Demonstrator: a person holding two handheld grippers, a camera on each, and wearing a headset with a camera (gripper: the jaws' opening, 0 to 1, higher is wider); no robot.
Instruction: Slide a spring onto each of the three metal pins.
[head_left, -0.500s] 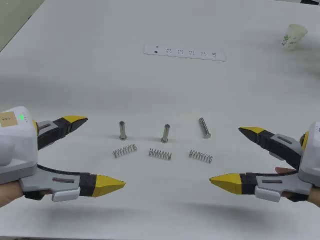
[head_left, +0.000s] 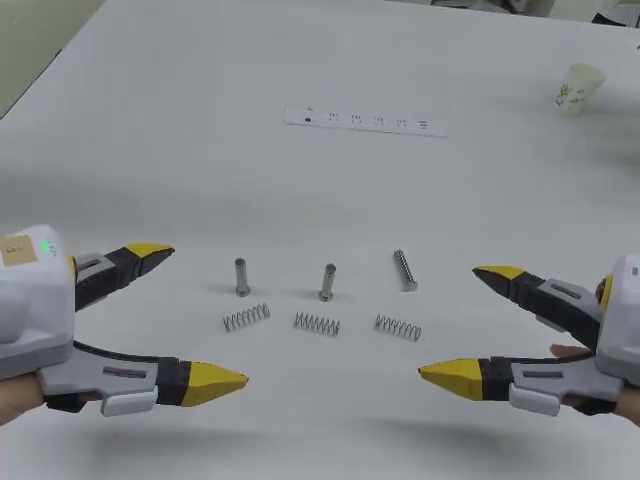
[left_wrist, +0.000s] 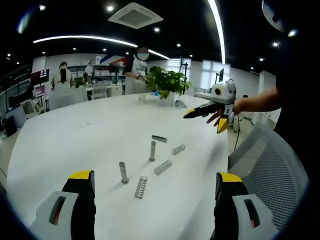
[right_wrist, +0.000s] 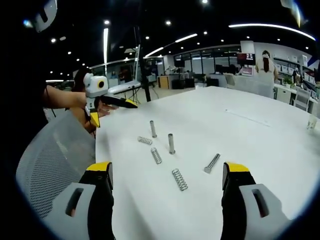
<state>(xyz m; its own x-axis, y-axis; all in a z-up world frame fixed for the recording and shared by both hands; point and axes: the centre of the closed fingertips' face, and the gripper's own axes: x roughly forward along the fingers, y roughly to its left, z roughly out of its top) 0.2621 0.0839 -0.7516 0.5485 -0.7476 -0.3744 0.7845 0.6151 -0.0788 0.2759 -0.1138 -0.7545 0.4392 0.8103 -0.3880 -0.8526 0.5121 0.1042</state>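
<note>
Left gripper (head_left: 207, 314): jaws spread wide, nothing held. Right gripper (head_left: 448, 321): likewise wide and empty. Each hovers just above the table (head_left: 300, 180), tips aimed inward at the other gripper, rolled so one jaw sits beyond the other. A hand shows behind each gripper at the outer ends.

Between the two sets of tips, counting outward from the left gripper:
- First spring (head_left: 246, 317), second spring (head_left: 317, 323) and third spring (head_left: 398, 327) lie flat in a row.
- Just beyond them, first pin (head_left: 241, 277) and second pin (head_left: 328, 282) stand upright.
- Third pin (head_left: 404, 270), closest to the right gripper, lies on its side.
- No spring is on a pin.

Risks, as judged:
- The lying pin is round, so a glancing jaw could roll it away.
- The springs are thin and flat on the surface. A hard or off-centre pinch could flick or crush one.
- The upright pins stand unsupported, so sideways push while threading could topple them.
</note>
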